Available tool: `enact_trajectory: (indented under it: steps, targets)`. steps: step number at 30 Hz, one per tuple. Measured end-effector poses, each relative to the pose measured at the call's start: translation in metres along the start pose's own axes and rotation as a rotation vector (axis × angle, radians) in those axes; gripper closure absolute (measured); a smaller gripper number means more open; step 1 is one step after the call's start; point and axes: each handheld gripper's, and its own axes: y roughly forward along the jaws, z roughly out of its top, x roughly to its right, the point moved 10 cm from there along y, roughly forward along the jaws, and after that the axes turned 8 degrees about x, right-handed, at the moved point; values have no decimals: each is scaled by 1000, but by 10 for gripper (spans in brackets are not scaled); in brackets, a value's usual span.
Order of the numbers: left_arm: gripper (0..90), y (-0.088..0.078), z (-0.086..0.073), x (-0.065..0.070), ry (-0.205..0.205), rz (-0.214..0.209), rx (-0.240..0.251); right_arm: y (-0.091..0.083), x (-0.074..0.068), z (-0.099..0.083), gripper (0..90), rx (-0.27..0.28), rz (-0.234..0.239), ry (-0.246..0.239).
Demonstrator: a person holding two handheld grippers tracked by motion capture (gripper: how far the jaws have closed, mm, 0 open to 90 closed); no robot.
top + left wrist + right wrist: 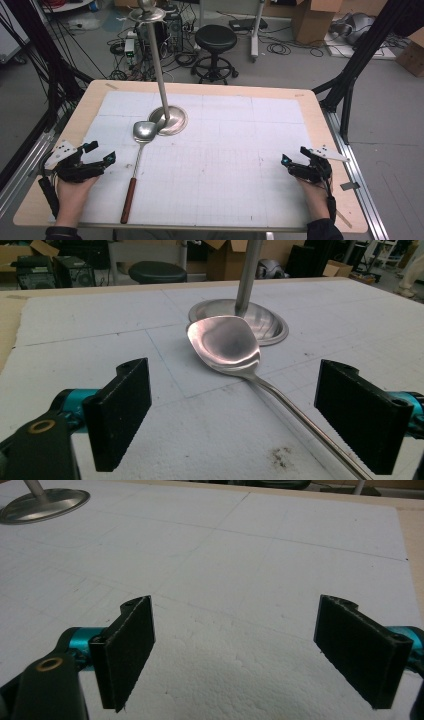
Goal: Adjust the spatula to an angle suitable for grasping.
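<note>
A steel spatula [142, 131] with a reddish wooden handle [128, 199] lies on the white mat, its blade touching the round base [170, 121] of a tall metal stand. My left gripper [100, 154] rests low at the table's left edge, open, a short way left of the spatula's shaft. In the left gripper view the spatula blade [225, 344] lies ahead between the wide-apart jaws, and the shaft runs toward the right jaw. My right gripper [295, 159] rests at the right edge, open, over bare mat [225, 645].
The stand's pole [157, 60] rises from the base [260, 322] at mid-table. The white gridded mat [225, 150] covers most of the wooden tabletop [320, 125]. A black stool [215, 47], cables and cardboard boxes stand on the floor behind.
</note>
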Motion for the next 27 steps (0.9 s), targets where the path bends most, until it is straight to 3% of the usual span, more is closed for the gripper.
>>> enact_trajectory:
  steps: [13,19,27]
  targets:
    - [157,0,2,3,-8,9,-4,0,-1,0,157,3,-1,1]
    - [157,3,1,10,24,-3,-40,1,0,-1,157,-3,2,3]
    - [163,10,-2,21,21,-6,-92,1,0,-1,157,-4,4,8]
